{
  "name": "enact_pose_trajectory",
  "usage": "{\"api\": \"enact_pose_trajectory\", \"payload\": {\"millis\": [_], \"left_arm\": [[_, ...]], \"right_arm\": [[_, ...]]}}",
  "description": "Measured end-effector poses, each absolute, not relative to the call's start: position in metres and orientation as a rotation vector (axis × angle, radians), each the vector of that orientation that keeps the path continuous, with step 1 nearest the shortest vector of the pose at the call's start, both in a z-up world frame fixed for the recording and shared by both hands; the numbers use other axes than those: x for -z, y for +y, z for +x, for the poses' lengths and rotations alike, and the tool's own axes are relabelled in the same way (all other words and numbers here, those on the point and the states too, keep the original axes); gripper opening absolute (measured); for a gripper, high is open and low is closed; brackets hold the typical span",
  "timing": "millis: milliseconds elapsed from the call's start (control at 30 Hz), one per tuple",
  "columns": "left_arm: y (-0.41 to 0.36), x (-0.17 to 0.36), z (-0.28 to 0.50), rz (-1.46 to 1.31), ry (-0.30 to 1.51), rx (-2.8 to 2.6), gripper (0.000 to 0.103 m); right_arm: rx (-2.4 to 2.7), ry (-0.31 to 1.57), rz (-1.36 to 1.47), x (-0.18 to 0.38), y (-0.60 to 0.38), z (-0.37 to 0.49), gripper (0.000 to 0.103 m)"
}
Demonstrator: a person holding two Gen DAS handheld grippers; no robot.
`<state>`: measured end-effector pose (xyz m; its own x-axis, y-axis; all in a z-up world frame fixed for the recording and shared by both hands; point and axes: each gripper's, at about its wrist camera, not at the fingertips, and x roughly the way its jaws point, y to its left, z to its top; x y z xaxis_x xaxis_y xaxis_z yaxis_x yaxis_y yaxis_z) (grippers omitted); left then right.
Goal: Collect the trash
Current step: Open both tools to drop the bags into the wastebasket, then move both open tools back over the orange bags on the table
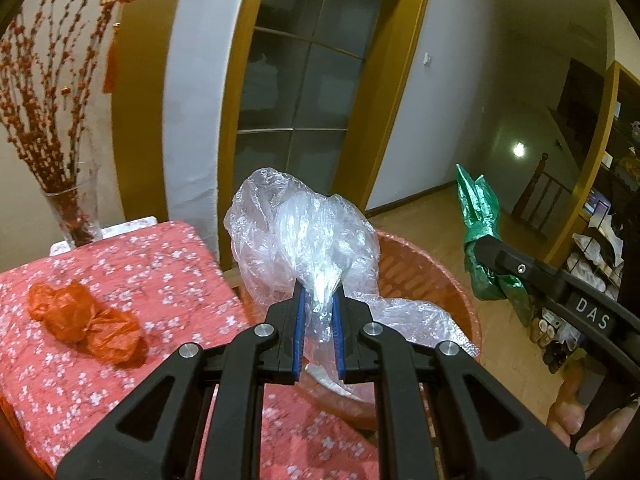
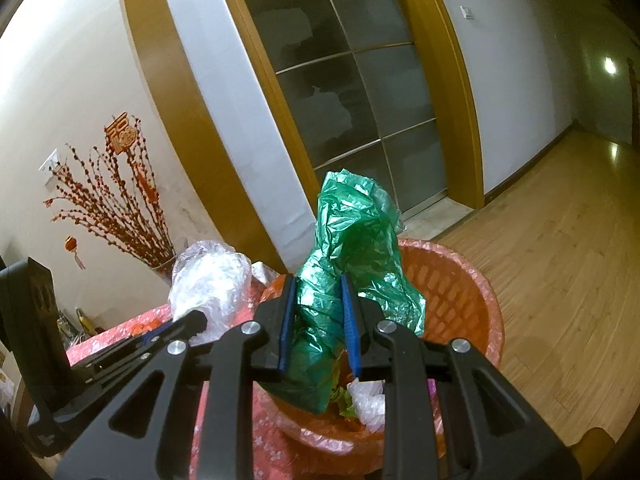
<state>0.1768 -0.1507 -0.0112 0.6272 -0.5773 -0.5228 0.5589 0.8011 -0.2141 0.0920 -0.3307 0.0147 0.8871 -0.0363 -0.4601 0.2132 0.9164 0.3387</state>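
My left gripper [image 1: 319, 292] is shut on a crumpled clear plastic bag [image 1: 296, 232] and holds it over the near rim of the orange trash basket [image 1: 436, 276]. My right gripper [image 2: 318, 286] is shut on a crumpled green plastic bag [image 2: 352, 236] and holds it above the same basket [image 2: 460, 292]; that green bag also shows at the right of the left wrist view [image 1: 482, 216]. The clear bag shows at the left of the right wrist view [image 2: 208, 280]. A crumpled orange plastic bag [image 1: 84, 316] lies on the pink flowered tablecloth [image 1: 168, 272]. Other trash lies inside the basket.
A glass vase of red berry branches [image 1: 68, 204] stands at the table's far left corner. A glass door in a wooden frame [image 1: 304, 80] is behind the basket. Wooden floor [image 2: 560, 260] lies to the right. Cluttered shelves [image 1: 592, 248] stand at far right.
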Motion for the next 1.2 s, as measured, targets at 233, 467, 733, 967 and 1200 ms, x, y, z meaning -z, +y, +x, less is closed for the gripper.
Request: {"api": "enact_pose_trajectory", "payload": {"millis": [233,467,733,967,1200], "left_arm": [[-0.174,0.025,0.190,-0.023,0.659,0.677,0.022],[-0.169,0.035,0.190,-0.007,0.685,0.653,0.036],[-0.135,0.028,0.179,0.018,0.642,0.518,0.036],[-0.087,0.022,0.166,0.008,0.608,0.403,0.036],[-0.038,0.019,0.158,-0.027,0.594,0.293,0.036]], "right_arm": [[0.158,0.464,0.440,-0.010,-0.351,0.104,0.028],[0.178,0.491,0.463,0.004,-0.359,0.103,0.037],[0.151,0.498,0.436,0.004,-0.345,0.098,0.037],[0.080,0.515,0.404,0.000,-0.317,0.105,0.037],[-0.007,0.544,0.356,-0.004,-0.276,0.117,0.037]]}}
